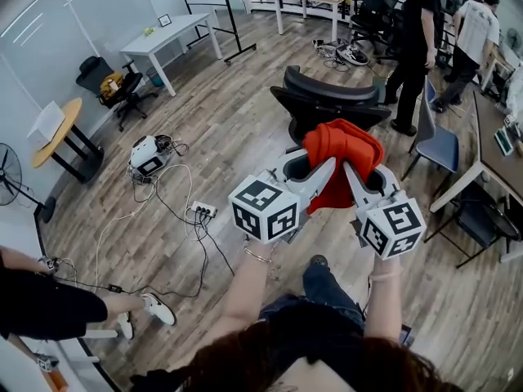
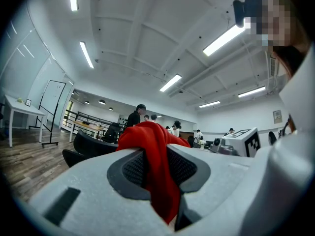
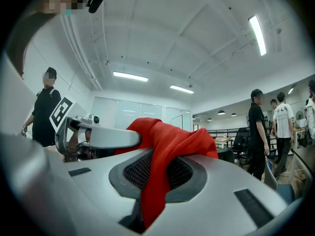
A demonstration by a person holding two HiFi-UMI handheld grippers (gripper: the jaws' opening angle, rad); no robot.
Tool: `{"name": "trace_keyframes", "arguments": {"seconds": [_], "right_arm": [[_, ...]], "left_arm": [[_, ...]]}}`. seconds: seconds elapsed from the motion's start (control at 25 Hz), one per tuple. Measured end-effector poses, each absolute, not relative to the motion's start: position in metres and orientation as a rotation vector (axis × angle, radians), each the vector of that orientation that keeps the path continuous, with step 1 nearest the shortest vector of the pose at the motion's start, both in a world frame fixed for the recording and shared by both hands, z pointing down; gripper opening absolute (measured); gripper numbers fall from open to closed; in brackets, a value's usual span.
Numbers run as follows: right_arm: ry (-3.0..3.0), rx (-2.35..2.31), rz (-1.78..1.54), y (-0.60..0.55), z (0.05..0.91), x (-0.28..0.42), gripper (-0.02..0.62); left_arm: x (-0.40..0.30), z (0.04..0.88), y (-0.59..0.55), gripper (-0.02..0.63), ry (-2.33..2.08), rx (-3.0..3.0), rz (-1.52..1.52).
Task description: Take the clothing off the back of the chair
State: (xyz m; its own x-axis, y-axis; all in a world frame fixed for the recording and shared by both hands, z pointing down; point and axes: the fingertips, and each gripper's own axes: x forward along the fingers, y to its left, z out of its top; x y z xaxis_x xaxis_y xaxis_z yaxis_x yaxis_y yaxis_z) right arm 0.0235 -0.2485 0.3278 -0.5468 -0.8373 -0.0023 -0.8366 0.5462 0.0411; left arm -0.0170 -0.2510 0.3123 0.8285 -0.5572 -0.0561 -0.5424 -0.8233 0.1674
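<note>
A red garment (image 1: 343,158) hangs bunched in the air between my two grippers, on the near side of a black office chair (image 1: 327,96). Its cloth no longer lies on the chair's back. My left gripper (image 1: 325,170) is shut on the garment's left part, and the red cloth (image 2: 147,136) runs down between its pads (image 2: 130,168). My right gripper (image 1: 351,174) is shut on the right part, where the cloth (image 3: 170,141) is pinched between its pads (image 3: 140,171). Both grippers point level, side by side. The chair (image 2: 91,146) shows beyond the left gripper's jaws.
A blue chair (image 1: 437,141) and a desk stand at the right, with people (image 1: 417,47) beyond them. A power strip with cables (image 1: 203,211) and a white device (image 1: 149,155) lie on the wood floor at the left. Another person's shoes (image 1: 155,307) are at lower left.
</note>
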Motion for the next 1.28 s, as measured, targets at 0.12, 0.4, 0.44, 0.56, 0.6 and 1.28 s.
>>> {"name": "trace_keyframes", "arguments": {"seconds": [0.12, 0.4, 0.44, 0.56, 0.6, 1.28], "right_arm": [[-2.746, 1.481, -0.046, -0.24, 0.33, 0.02, 0.049], [-2.733, 1.475, -0.04, -0.217, 0.335, 0.013, 0.049], [-2.732, 1.475, -0.038, -0.215, 0.335, 0.012, 0.049], [-2.729, 1.476, -0.036, -0.209, 0.336, 0.01, 0.049], [-2.728, 1.478, -0.036, -0.207, 0.336, 0.01, 0.049], [-2.763, 1.433, -0.026, -0.168, 0.323, 0.043, 0.051]], "left_arm": [[-0.02, 0.314, -0.242, 0.101, -0.864, 2.857, -0.152], [-0.028, 0.319, -0.219, 0.1, -0.868, 2.841, -0.156], [-0.029, 0.32, -0.216, 0.1, -0.868, 2.841, -0.155], [-0.031, 0.32, -0.211, 0.1, -0.87, 2.844, -0.151], [-0.031, 0.32, -0.209, 0.1, -0.871, 2.846, -0.15], [0.001, 0.308, -0.168, 0.101, -0.954, 2.847, -0.119]]}}
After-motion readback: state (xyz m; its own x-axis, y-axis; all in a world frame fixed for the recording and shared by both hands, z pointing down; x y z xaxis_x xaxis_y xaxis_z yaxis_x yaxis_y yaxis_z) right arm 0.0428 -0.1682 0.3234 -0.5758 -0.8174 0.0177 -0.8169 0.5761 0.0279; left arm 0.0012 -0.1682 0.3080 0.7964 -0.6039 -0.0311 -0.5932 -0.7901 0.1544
